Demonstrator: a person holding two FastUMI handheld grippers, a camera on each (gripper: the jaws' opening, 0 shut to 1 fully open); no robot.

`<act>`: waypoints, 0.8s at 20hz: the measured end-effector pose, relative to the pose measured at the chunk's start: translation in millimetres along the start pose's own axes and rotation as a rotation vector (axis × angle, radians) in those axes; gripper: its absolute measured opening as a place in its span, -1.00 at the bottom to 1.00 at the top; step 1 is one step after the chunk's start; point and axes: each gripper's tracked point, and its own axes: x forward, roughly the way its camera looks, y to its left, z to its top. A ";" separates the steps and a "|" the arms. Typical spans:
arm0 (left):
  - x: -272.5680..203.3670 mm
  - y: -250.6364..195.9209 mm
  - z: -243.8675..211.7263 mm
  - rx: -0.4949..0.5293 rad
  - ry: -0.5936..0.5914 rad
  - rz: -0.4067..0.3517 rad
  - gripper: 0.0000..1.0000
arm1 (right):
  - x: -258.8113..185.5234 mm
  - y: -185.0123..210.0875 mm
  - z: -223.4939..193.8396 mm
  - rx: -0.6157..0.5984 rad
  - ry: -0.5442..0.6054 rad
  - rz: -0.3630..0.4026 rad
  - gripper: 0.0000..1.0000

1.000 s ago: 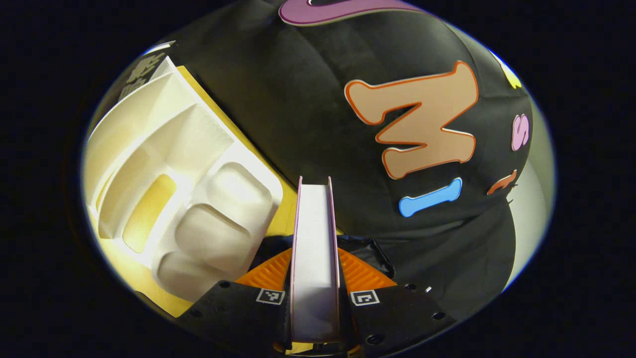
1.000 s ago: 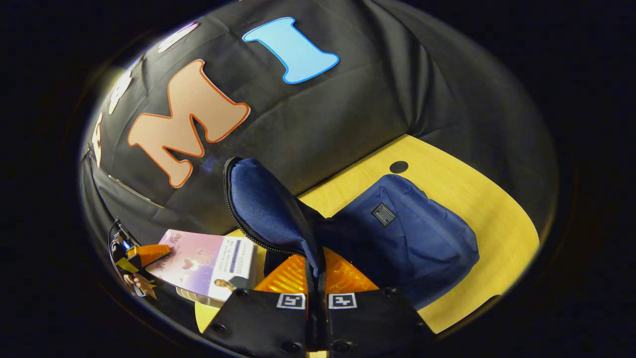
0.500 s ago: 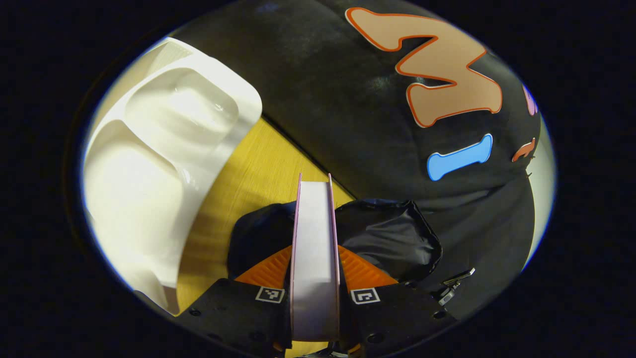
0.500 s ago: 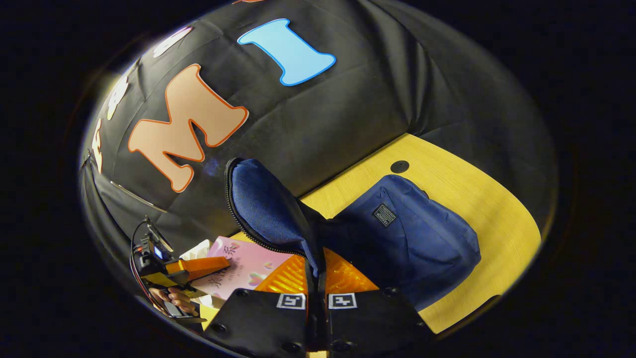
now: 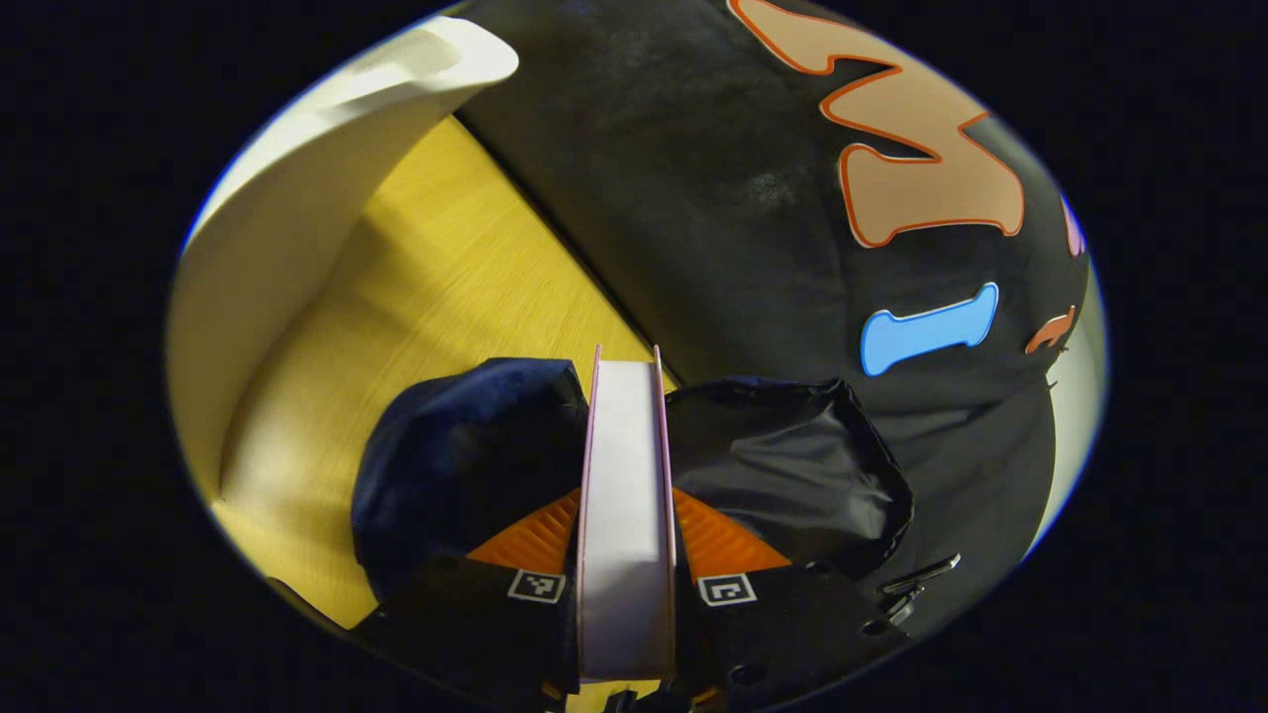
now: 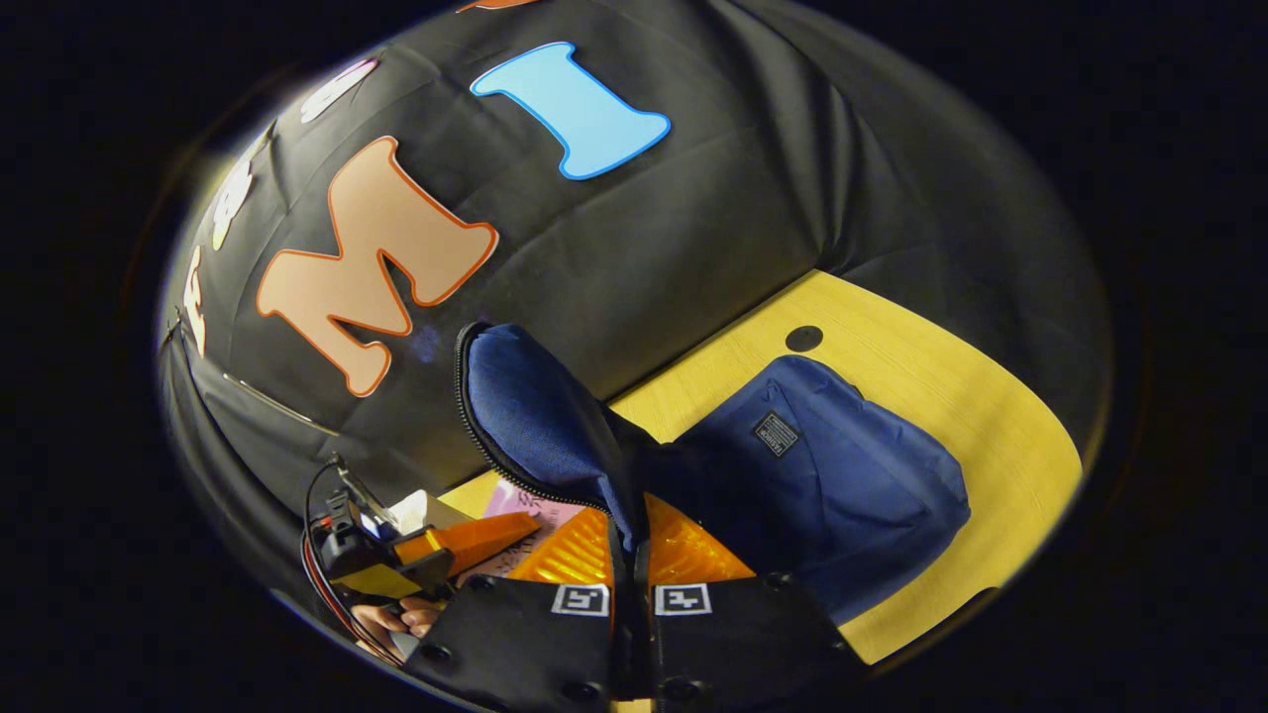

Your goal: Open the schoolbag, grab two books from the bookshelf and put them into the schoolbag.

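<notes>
- Left gripper (image 5: 626, 555), clamped on the pink-covered book (image 5: 626, 495), had dropped toward the schoolbag (image 6: 832, 495) mouth, lower centre.
- Right gripper (image 6: 634, 584) stayed pinched on the bag's flap (image 6: 535, 426), so insertion looked imminent.

In the left gripper view a book (image 5: 626, 515) is clamped edge-on between the left gripper (image 5: 626, 634) fingers, over the schoolbag's (image 5: 783, 475) open mouth; the bookshelf (image 5: 287, 208) is set to the far left on the table (image 5: 436, 287). In the right gripper view the schoolbag's flap (image 6: 540, 426) is pinched by the right gripper (image 6: 631, 634) — the bag's body is laid to the right, the left gripper (image 6: 475, 540) to the near left.
</notes>
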 end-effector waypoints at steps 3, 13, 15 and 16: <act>9.9 0.1 -9.8 -0.013 -0.004 -0.007 -0.36 | -2.2 4.1 3.8 0.006 -0.008 0.013 -0.91; 36.0 -0.2 -34.2 -0.109 -0.005 -0.027 -0.31 | -2.6 8.3 14.4 0.054 -0.035 0.034 -0.91; 40.1 2.5 -37.1 -0.113 0.003 -0.001 -0.31 | -1.3 6.7 15.2 0.056 -0.035 0.033 -0.95; 40.5 1.8 -36.9 -0.100 0.003 0.003 -0.31 | -0.5 6.0 14.7 0.058 -0.031 0.032 -0.96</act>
